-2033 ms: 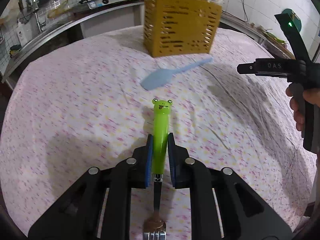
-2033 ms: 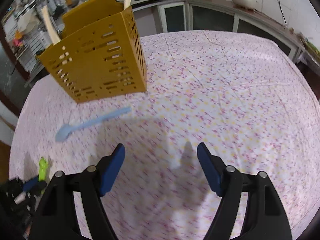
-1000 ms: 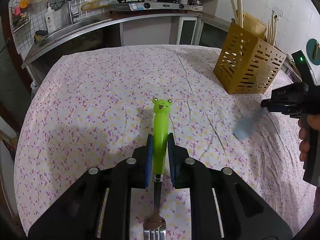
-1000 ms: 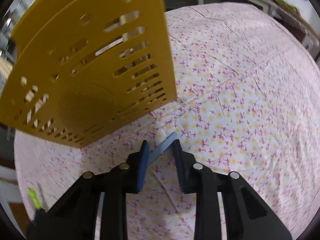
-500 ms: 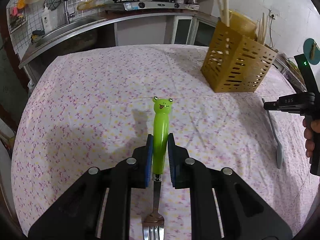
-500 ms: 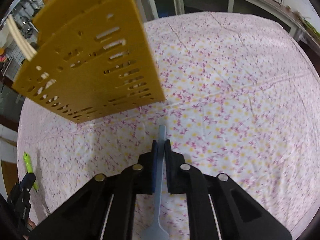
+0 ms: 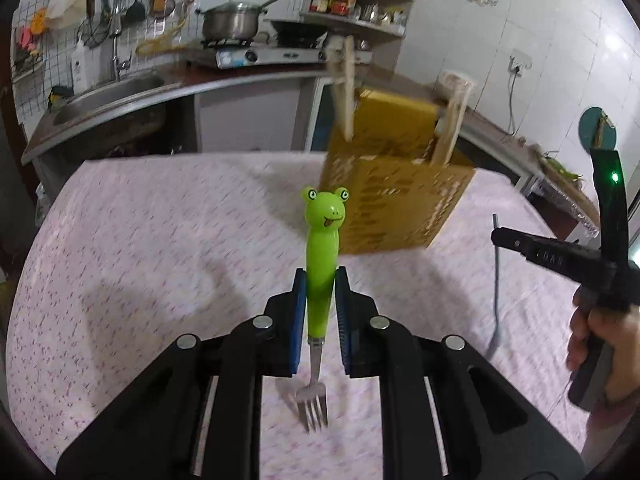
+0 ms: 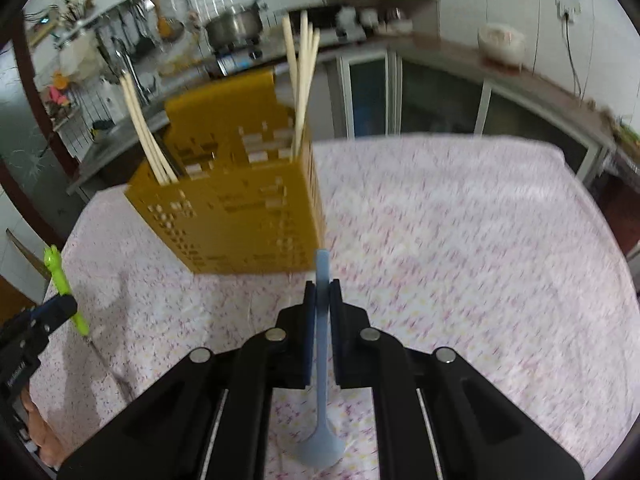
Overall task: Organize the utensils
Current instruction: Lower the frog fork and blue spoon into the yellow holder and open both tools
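The left gripper is clamped on the green frog fork, the right gripper is closed on the thin blue spoon, both near the yellow holder; the spoon may twist and miss a slot.

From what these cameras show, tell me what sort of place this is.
Most likely a home kitchen. A steel pot sits on a gas stove, a sink is set in the counter beside it, and ladles hang on the tiled wall.
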Tool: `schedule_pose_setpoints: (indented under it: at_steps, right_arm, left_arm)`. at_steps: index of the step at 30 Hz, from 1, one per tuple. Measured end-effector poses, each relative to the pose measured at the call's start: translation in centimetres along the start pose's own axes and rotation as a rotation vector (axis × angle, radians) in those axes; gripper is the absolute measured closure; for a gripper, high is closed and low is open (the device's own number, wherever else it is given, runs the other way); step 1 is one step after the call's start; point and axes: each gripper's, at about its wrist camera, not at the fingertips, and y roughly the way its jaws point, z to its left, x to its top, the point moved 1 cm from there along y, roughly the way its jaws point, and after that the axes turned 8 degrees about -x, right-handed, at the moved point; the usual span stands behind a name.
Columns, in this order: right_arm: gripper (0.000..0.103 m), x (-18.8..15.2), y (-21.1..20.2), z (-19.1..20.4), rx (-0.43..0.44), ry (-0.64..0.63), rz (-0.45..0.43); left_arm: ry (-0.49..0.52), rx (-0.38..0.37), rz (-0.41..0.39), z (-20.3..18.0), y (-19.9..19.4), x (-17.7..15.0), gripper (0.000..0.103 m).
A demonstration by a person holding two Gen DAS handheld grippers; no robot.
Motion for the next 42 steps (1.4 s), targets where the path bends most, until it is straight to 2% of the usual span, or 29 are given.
schedule_pose_setpoints:
  at_steps: [7, 14, 28, 32, 35, 42]
  right_arm:
    - [0.096, 1.5, -1.5, -0.2, 0.057, -0.006, -0.147]
    - [0.096, 4.1, -3.5, -0.7, 0.095, -0.001, -0.225]
    - [0.096, 13.9, -9.1, 0.9, 0.108, -0.017, -0.384]
    - [0.096, 15.4, -8.0, 1.2, 0.138, 0.005, -0.366]
    - [0.096, 15.2, -6.4, 1.7, 0.129, -0.013, -0.355]
    - [0.096, 13.3, -0.1, 2.7, 0.147, -0.040, -0.221]
  left_arm:
    - [0.033, -0.016, -0.046, -3.6, 0.4, 2.3, 0.090]
    - [0.041, -0.019, -0.079, -5.6, 0.3, 5.4, 0.091]
    - [0.159, 0.027, -0.190, -9.6, -2.0, 15.2, 0.091]
    - [0.172, 0.046, -0.195, -9.2, -0.9, 16.1, 0.091]
    - [0.176, 0.044, -0.167, -8.4, 1.0, 15.6, 0.091]
    - [0.162, 0.048, -0.096, -6.2, 5.3, 13.1, 0.091]
